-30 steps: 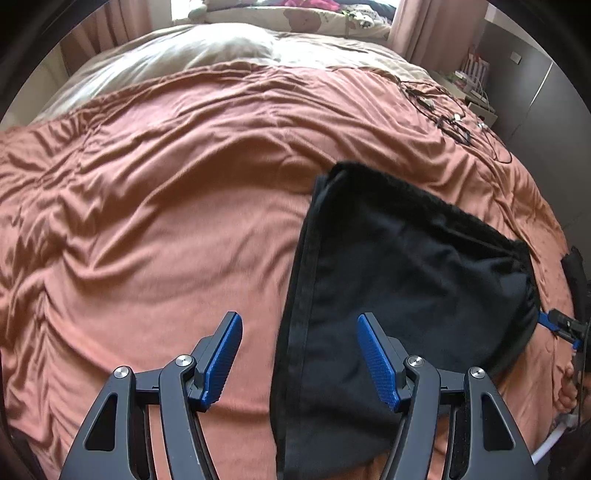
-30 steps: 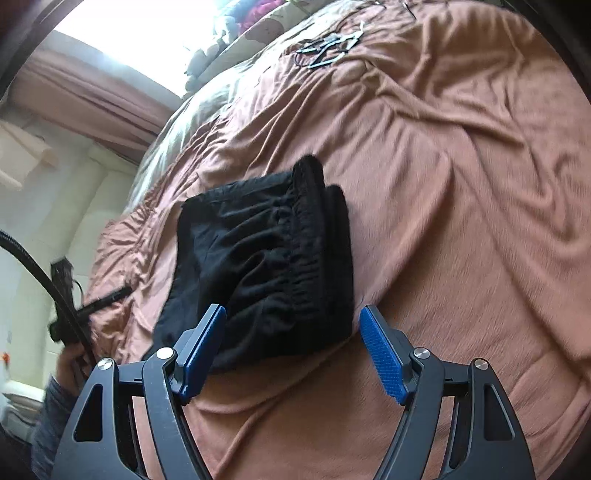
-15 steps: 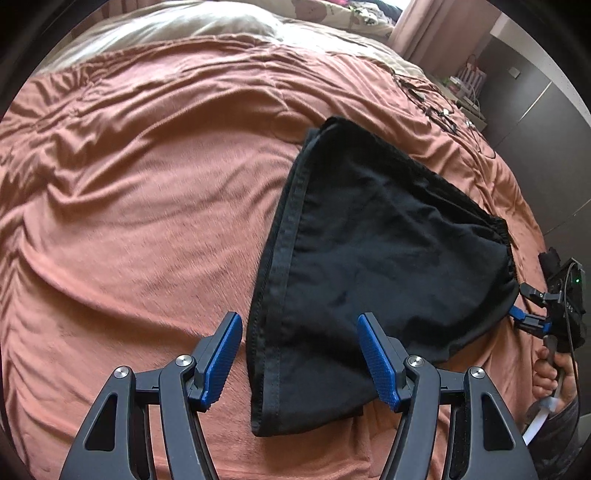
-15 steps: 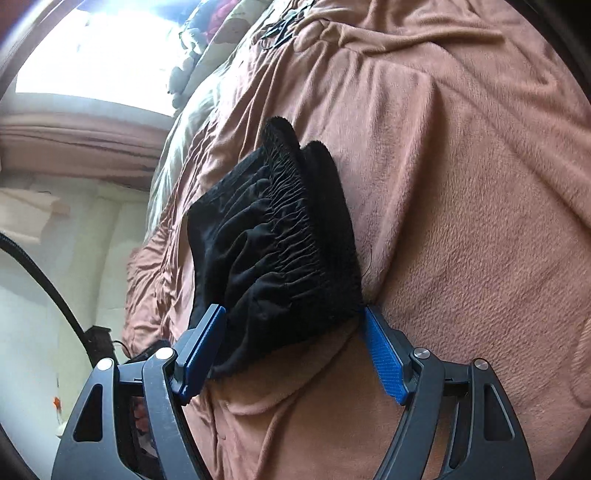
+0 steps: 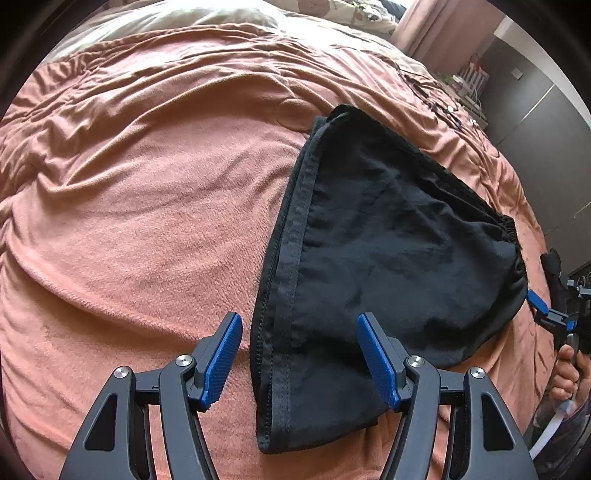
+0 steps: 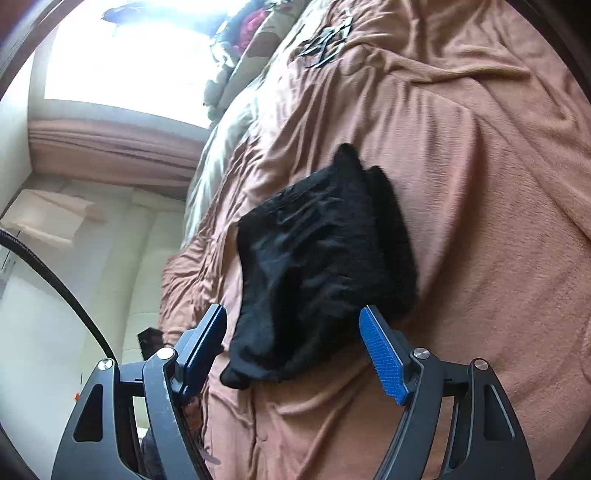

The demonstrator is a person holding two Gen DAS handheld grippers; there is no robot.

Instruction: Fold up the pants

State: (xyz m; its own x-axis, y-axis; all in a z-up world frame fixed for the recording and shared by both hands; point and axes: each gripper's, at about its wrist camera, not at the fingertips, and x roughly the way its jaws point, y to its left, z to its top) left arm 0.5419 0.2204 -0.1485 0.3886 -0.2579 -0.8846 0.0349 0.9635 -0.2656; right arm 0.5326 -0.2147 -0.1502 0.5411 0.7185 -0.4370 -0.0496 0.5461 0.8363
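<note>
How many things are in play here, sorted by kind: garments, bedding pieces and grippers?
Garments: 1, the black pants, folded and lying on the bed.
Bedding pieces: 2, the salmon blanket and the pale duvet beyond it.
Grippers: 2, the left gripper and the right gripper, both open.
Total: 5

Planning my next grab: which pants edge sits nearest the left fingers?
The flat stitched hem edge; the gathered elastic waistband lies by the right gripper.

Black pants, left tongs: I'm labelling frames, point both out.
black pants (image 5: 388,251), left wrist view, middle of the top fabric layer.
left tongs (image 5: 299,354), left wrist view, midway between the blue fingertips.
</note>
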